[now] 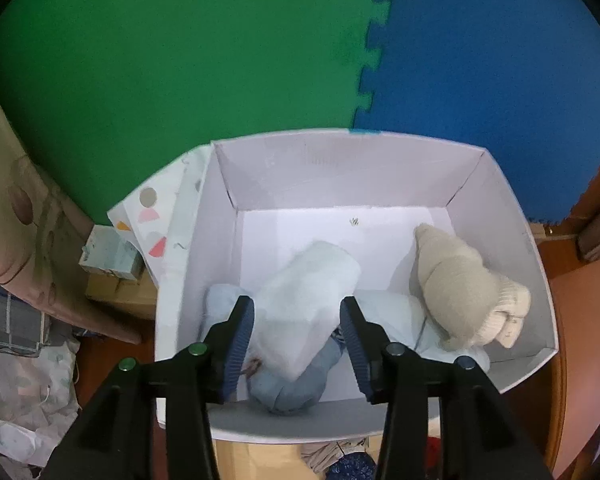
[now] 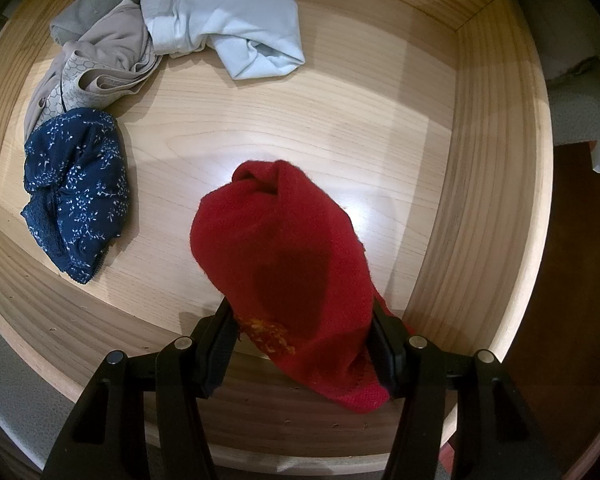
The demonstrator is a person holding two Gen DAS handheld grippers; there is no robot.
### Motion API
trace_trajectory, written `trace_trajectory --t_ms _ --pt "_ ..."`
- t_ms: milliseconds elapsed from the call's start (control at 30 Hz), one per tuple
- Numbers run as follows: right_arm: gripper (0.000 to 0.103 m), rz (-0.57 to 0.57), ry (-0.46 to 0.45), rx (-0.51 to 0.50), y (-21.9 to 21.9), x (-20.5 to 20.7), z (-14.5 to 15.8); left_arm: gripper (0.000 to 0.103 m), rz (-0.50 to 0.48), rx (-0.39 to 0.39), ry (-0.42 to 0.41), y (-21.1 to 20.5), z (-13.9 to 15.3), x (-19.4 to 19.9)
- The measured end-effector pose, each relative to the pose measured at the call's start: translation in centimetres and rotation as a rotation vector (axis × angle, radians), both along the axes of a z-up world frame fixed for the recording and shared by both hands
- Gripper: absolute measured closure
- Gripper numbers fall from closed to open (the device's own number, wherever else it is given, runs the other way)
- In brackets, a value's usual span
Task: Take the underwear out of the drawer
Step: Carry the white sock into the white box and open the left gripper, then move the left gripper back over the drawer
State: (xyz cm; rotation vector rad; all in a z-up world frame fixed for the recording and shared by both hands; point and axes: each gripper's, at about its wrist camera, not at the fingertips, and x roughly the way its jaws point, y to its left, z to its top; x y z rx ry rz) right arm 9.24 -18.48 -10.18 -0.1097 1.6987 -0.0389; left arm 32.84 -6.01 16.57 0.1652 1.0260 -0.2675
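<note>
In the left wrist view my left gripper (image 1: 296, 304) reaches into a white box (image 1: 340, 172). A pale white garment (image 1: 308, 292) lies between its fingers, which stand slightly apart from it. A grey-blue piece (image 1: 292, 384) lies under it and a cream knitted item (image 1: 460, 288) sits to the right. In the right wrist view my right gripper (image 2: 300, 308) is shut on a red knitted garment (image 2: 280, 248), held above a wooden drawer (image 2: 480, 160). Inside the drawer lie navy floral underwear (image 2: 76, 192), a beige pair (image 2: 100, 60), a grey piece (image 2: 96, 4) and a light blue pair (image 2: 228, 20).
The box stands beside green foam matting (image 1: 160, 60) and blue foam matting (image 1: 480, 60). A patterned white sheet (image 1: 160, 216) and a small teal block (image 1: 112, 256) lie left of it. Crumpled fabric (image 1: 20, 380) fills the lower left.
</note>
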Motion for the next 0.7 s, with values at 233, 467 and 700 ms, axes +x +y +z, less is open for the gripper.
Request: trace_trajectory --t_ms 233,467,700 --pt "0.047 0.000 0.000 0.000 0.0 0.0 0.1 0.051 -0.009 -0.022 -0.065 2.0 3.8 -2.8" --pt "0.047 0.000 0.000 0.000 -0.1 0.0 0.1 0.051 -0.025 0.029 -0.103 5.9 5.6 -7.7" --pt "0.047 0.001 0.000 0.000 -0.4 0.3 0.3 0.051 -0.045 0.112 -0.105 9.7 2.8 -12.9"
